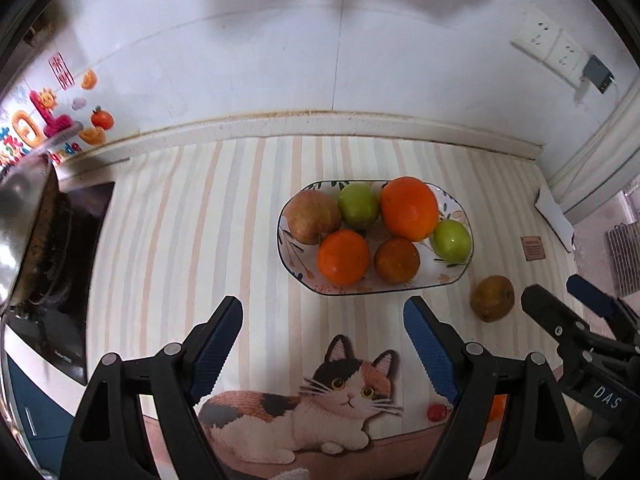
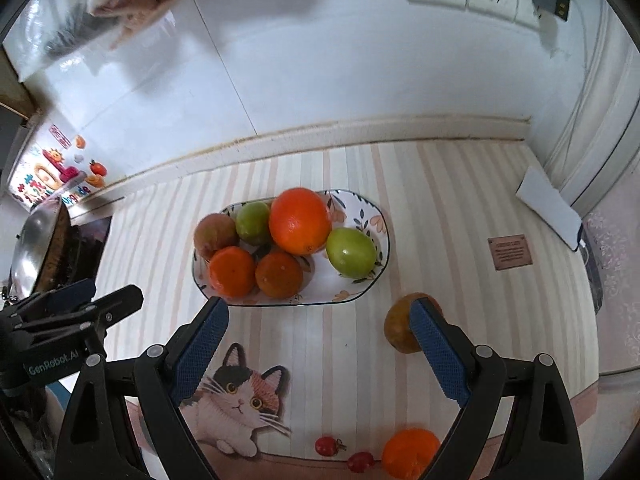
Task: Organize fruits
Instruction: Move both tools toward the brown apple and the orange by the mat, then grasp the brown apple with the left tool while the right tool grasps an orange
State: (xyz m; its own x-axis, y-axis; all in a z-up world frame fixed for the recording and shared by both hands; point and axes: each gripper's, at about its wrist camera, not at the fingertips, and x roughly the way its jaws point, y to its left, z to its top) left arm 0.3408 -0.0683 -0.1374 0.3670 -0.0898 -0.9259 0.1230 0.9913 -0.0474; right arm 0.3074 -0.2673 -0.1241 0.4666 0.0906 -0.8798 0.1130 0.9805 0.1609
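An oval patterned dish [image 1: 454, 278] [image 2: 360, 208] holds several fruits: a big orange [image 1: 409, 208] [image 2: 300, 220], two smaller oranges, two green apples and a reddish apple [image 1: 312, 216]. A brown fruit [image 1: 492, 298] [image 2: 394, 326] lies on the mat right of the dish. My left gripper [image 1: 323, 320] is open and empty, in front of the dish. My right gripper [image 2: 320, 322] is open and empty; its right finger [image 2: 438, 352] covers part of the brown fruit. A loose orange [image 2: 410, 454] lies near the mat's front edge.
A striped mat with a cat picture [image 1: 344, 396] covers the counter. A pan on a stove [image 1: 28, 232] stands at the left. Two small red fruits [image 2: 328, 445] lie near the front edge. A white box [image 2: 550, 208] and a brown card [image 2: 510, 252] lie at the right.
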